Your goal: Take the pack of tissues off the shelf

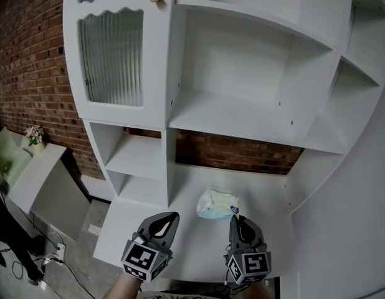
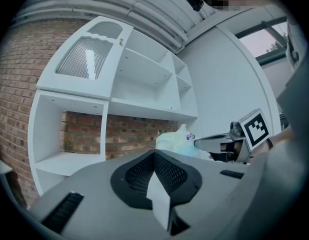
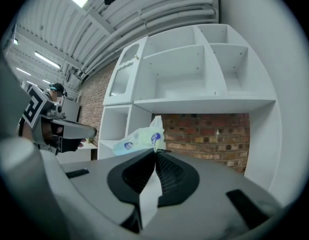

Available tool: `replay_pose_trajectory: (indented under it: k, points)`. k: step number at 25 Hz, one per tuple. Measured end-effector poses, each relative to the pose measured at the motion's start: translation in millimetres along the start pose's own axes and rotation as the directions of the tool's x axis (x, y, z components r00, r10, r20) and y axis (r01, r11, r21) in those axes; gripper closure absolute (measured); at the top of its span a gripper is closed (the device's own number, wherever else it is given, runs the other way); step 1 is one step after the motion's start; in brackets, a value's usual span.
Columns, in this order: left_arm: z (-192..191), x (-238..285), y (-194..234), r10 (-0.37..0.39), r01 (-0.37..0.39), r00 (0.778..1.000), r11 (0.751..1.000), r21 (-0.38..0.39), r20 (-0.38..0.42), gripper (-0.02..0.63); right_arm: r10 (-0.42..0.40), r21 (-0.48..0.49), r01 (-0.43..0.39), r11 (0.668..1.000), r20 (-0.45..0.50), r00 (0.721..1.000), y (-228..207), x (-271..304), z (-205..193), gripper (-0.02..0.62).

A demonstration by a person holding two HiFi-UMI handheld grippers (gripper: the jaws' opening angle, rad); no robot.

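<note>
Head view. Low in the frame, left gripper (image 1: pixel 172 218) and right gripper (image 1: pixel 233 219), side by side, both pointing into the white shelf unit (image 1: pixel 242 114). Touching the right fingertips, on the wide bottom board: pack of tissues (image 1: pixel 216 204), pale green and crumpled, apart from the left fingertips and to their right. Far above the left fingers, ribbed glass door (image 1: pixel 111 58). Behind the open compartment, brick wall (image 1: pixel 236 151).

Left gripper view. Fingers clenched together, nothing between them. Beyond the tips and to the right, pack of tissues (image 2: pixel 173 141), with the right gripper (image 2: pixel 197 143) meeting its side.

Right gripper view. Fingers clenched, pinching a thin corner of the pack of tissues (image 3: pixel 137 138) right at the tips. Rest of the pack sticking out ahead and to the left. Further left of the fingers, left gripper (image 3: pixel 89 131), apart from the pack.
</note>
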State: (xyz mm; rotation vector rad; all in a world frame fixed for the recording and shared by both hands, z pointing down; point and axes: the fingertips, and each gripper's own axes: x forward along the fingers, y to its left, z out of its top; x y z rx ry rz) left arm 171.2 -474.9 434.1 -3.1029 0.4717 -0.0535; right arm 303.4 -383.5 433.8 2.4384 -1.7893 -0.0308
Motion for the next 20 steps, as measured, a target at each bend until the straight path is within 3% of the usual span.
replay_pose_trajectory:
  k: [20]
  points:
    - [9.8, -1.3, -7.1, 0.011, -0.012, 0.999, 1.000, 0.022, 0.036, 0.592, 0.002, -0.009, -0.002, 1.000, 0.021, 1.000, -2.1, -7.9, 3.2, 0.584]
